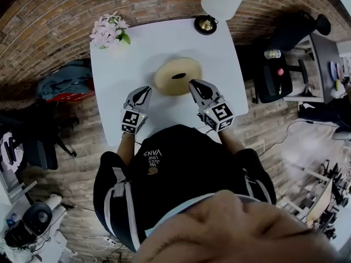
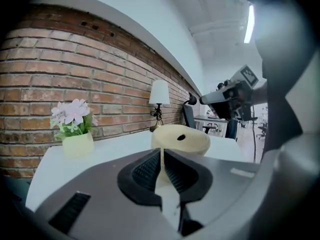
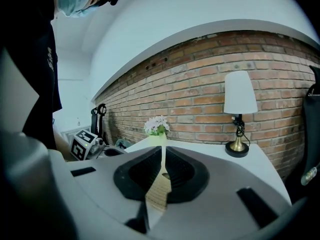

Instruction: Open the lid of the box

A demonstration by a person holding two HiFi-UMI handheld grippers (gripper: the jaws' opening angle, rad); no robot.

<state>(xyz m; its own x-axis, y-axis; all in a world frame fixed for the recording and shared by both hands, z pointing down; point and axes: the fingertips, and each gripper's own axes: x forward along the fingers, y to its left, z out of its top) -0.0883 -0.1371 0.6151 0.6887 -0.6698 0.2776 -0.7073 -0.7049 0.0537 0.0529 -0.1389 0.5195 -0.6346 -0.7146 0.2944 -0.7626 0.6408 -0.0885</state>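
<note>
Cream box [image 1: 177,76] beside closed left gripper [image 1: 146,89], right gripper [image 1: 192,83]

Box [image 1: 177,76]: round, low, cream/tan, side looks ribbed. Lid [image 1: 189,70] on, seated flush, closed; flat top w/ small dark oval hole at ctr. Box upright, no tilt. Sits on white table [image 1: 137,53], approx mid-width, nearer front edge than back.

The left gripper [image 1: 143,91] and the right gripper [image 1: 195,85] are held forward, apart, with jaws pressed together.
</note>
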